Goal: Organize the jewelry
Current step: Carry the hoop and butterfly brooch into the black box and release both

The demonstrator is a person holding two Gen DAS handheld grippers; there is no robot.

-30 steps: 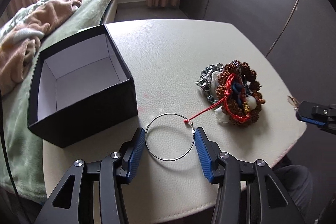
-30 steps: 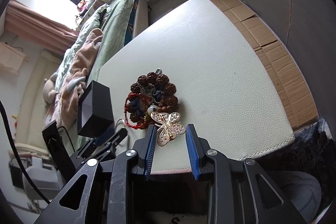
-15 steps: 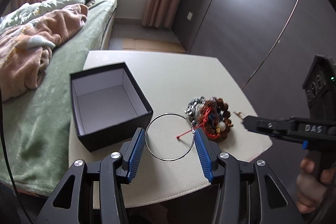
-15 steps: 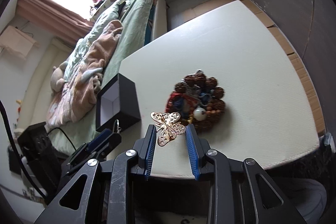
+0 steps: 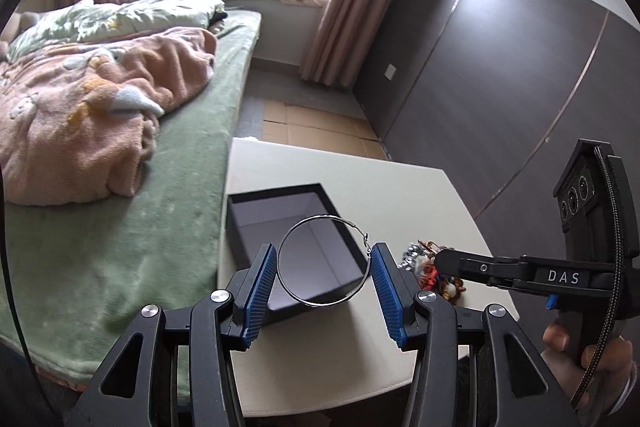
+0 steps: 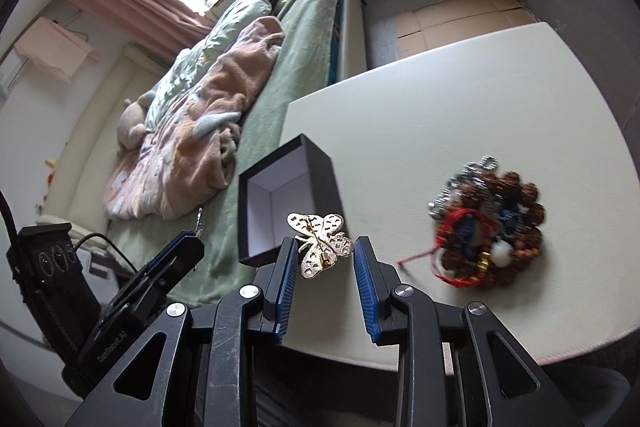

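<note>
My left gripper (image 5: 323, 277) is shut on a thin silver hoop (image 5: 320, 261) and holds it in the air above the near corner of the open black box (image 5: 296, 219). My right gripper (image 6: 325, 261) is shut on a gold butterfly brooch (image 6: 322, 245), lifted near the box (image 6: 316, 183). A pile of jewelry (image 6: 494, 227) with brown beads, red cord and silver chain lies on the white table (image 6: 440, 99). In the left wrist view the pile (image 5: 430, 267) is partly hidden behind the right gripper.
A bed with green sheet and pink blanket (image 5: 92, 107) runs along the table's left side. A dark wardrobe wall (image 5: 500, 87) stands to the right. The table's front edge (image 6: 500, 351) is close below both grippers.
Both grippers have risen from the table. The left lifted the hoop free of the red cord and over the box. The right carried the brooch left from the pile toward the box.
</note>
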